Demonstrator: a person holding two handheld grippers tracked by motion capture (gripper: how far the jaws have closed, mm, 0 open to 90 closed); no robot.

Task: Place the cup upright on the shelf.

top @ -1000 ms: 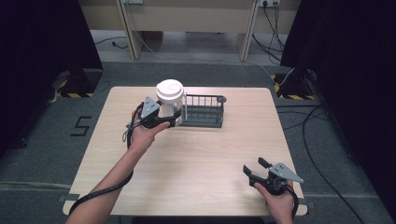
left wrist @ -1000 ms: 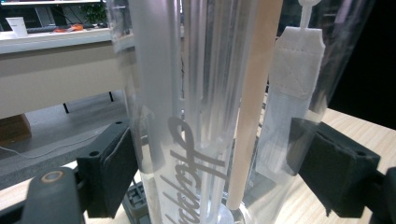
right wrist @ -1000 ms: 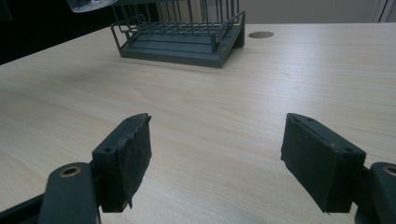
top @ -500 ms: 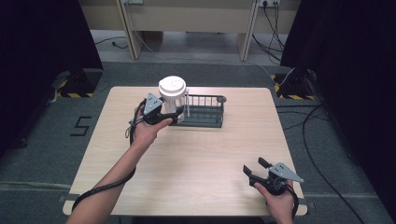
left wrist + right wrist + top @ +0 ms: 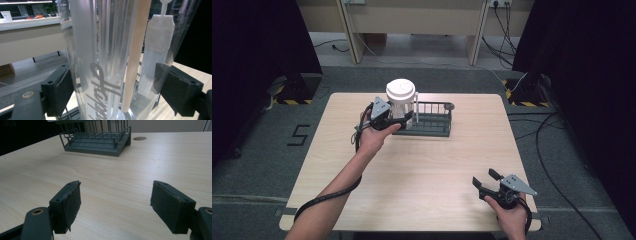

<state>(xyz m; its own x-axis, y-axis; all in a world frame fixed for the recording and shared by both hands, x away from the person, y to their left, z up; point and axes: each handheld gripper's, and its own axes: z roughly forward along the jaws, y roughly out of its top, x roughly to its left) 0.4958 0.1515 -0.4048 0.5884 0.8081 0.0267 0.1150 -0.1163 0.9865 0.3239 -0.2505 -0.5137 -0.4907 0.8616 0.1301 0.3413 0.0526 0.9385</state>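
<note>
The left tool [image 5: 404, 119] squeezes 1 clear plastic cup with a white lid [image 5: 401, 100] over 1 dark wire rack [image 5: 432, 120]. The right tool [image 5: 486, 182] is wide open, holding nothing, on 1 wooden table [image 5: 427, 165].

Each black gripper [image 5: 492, 186] carries a grey three-cornered plate and a black cable.

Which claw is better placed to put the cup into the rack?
Left. The left claw is shut on the cup, right at the rack. The right claw is open at the table's near edge, far away.
</note>
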